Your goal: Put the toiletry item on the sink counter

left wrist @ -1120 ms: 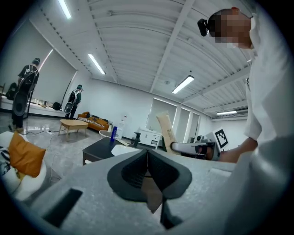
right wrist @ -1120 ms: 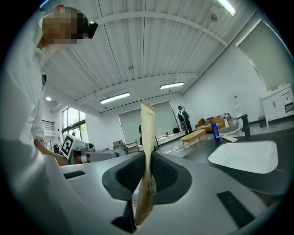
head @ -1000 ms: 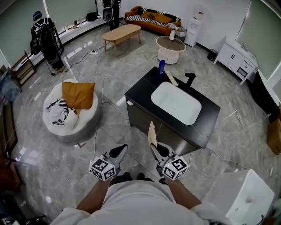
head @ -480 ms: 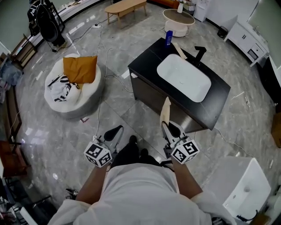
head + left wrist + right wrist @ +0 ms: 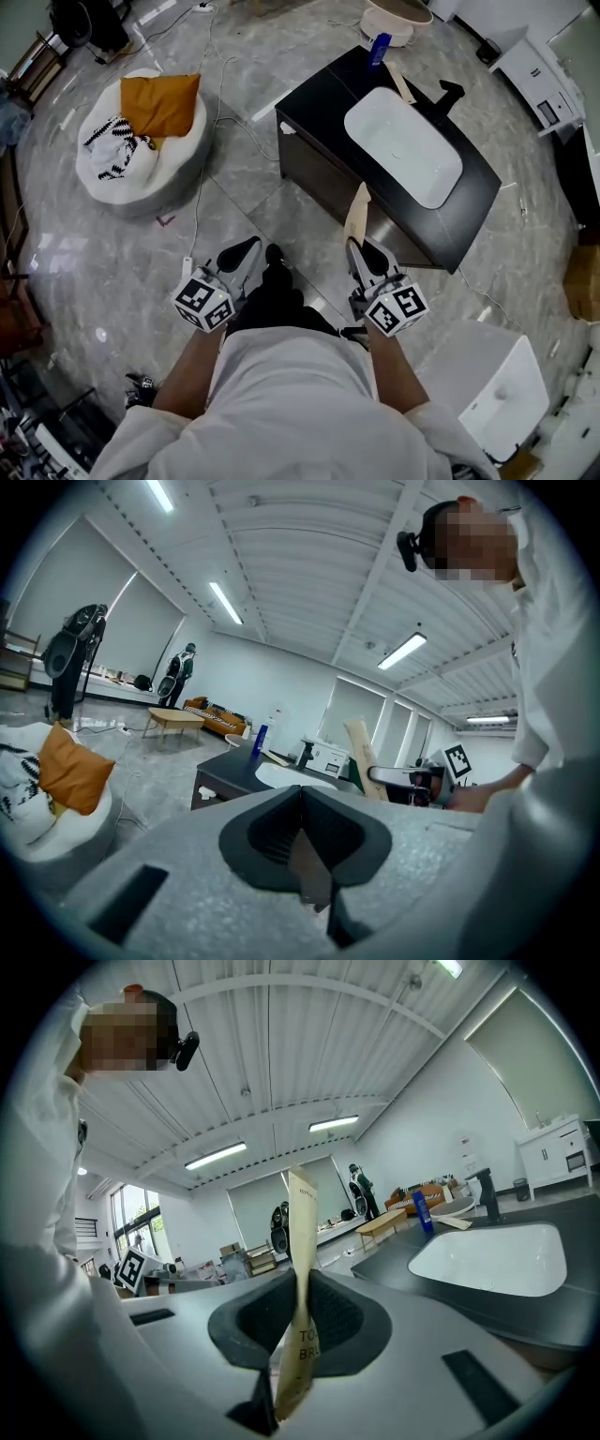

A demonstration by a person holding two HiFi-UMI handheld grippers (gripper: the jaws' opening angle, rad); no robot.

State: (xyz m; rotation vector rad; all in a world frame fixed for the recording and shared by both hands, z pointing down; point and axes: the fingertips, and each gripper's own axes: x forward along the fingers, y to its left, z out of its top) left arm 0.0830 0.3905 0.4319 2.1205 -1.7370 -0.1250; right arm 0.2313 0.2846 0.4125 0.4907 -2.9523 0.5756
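Observation:
My right gripper point(image 5: 362, 247) is shut on a flat beige toothbrush packet point(image 5: 356, 214), which sticks up from the jaws toward the counter's near edge. The right gripper view shows the packet point(image 5: 302, 1269) clamped upright between the pads. The black sink counter point(image 5: 319, 103) with its white basin point(image 5: 403, 145) and black faucet point(image 5: 448, 94) stands just ahead. A blue bottle point(image 5: 379, 47) and another beige packet point(image 5: 401, 86) rest at its far end. My left gripper point(image 5: 246, 249) hangs low to the left, shut on nothing point(image 5: 302, 841).
A white pouf point(image 5: 141, 169) with an orange cushion point(image 5: 161, 103) sits to the left, with cables trailing across the marble floor. A white cabinet point(image 5: 487, 394) stands at the lower right. A round table point(image 5: 398, 11) lies beyond the counter.
The counter has come nearer and the view has tilted further down. Both grippers keep their places in front of the body, the packet still clamped in the right one.

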